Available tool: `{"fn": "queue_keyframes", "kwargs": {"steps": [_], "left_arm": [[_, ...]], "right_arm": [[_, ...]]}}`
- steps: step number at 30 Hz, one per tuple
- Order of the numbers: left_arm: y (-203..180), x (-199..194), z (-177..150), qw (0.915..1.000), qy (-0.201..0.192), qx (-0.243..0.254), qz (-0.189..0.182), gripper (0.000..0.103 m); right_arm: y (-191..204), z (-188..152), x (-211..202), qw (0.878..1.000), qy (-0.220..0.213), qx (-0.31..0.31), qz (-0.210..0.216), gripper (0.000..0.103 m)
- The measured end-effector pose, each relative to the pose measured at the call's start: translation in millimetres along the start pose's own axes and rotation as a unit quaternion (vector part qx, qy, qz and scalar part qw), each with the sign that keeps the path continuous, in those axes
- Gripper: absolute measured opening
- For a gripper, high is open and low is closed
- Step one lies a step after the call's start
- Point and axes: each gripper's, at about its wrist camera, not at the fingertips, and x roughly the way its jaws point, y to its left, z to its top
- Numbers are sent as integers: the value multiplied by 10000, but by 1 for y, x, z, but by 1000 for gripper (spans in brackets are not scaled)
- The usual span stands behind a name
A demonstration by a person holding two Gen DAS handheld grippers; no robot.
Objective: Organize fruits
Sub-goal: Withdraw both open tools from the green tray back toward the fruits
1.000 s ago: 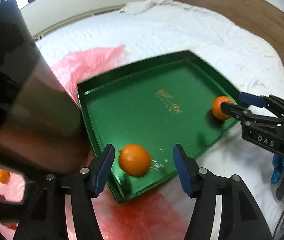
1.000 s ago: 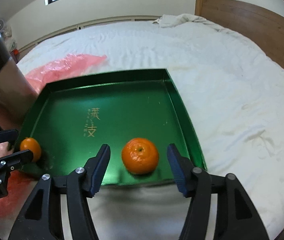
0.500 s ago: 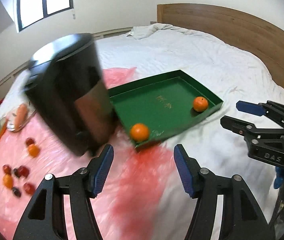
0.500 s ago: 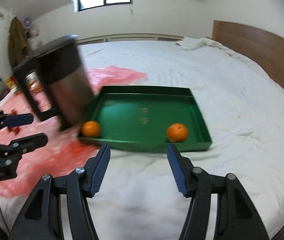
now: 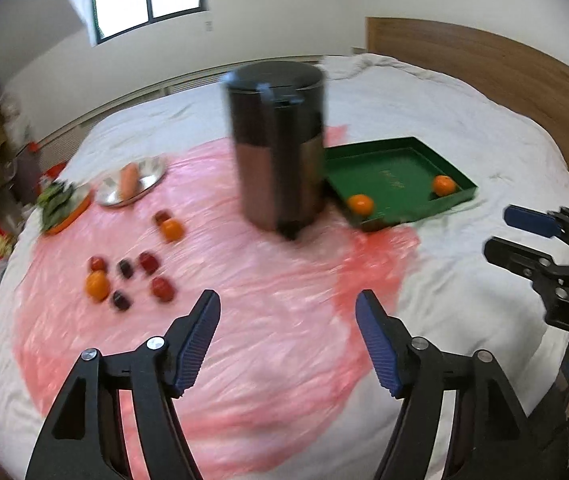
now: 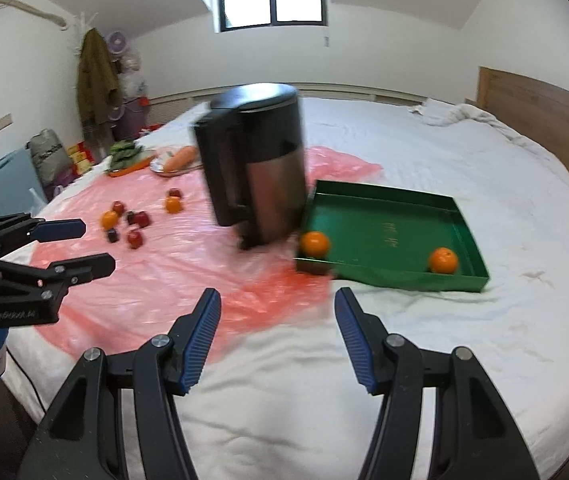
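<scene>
A green tray lies on the white bed and holds two oranges, one in its near left corner and one in its near right corner. More fruit lies loose on the pink plastic sheet: oranges and several small dark red fruits. My left gripper hangs over the sheet, its jaws opening with nothing between them. Over the bed's near edge my right gripper stands open and empty.
A tall dark metal bin stands beside the tray's left side. A metal plate with a carrot and an orange dish of greens sit at the sheet's far left. A wooden headboard runs along the right.
Both grippers have pulled back and up from the tray, each leaving an orange in it. The bin, the sheet and the loose fruit have come into view. The left jaws stand wider.
</scene>
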Motion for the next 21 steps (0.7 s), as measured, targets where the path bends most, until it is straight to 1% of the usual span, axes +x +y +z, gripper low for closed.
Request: {"fn": "queue_keyframes", "kwargs": {"steps": [3,10,16,21], "left_arm": [[26,-12,-14,9995,8,-245,193,65],[81,-29,-45,9961,31,-730,488,65],[131,-31,-73,9909,71,-1156,685,65],[163,-25,-86,9869,108,-1406,787,65]], "right_arm": [[26,-2,-5,9997,-22,-156,166,83],[74,3,-9,9980,-87,-373,498,83],[108,8,6,9956,33,-585,725,83],[131,10,27,9932,169,-715,900,83]]}}
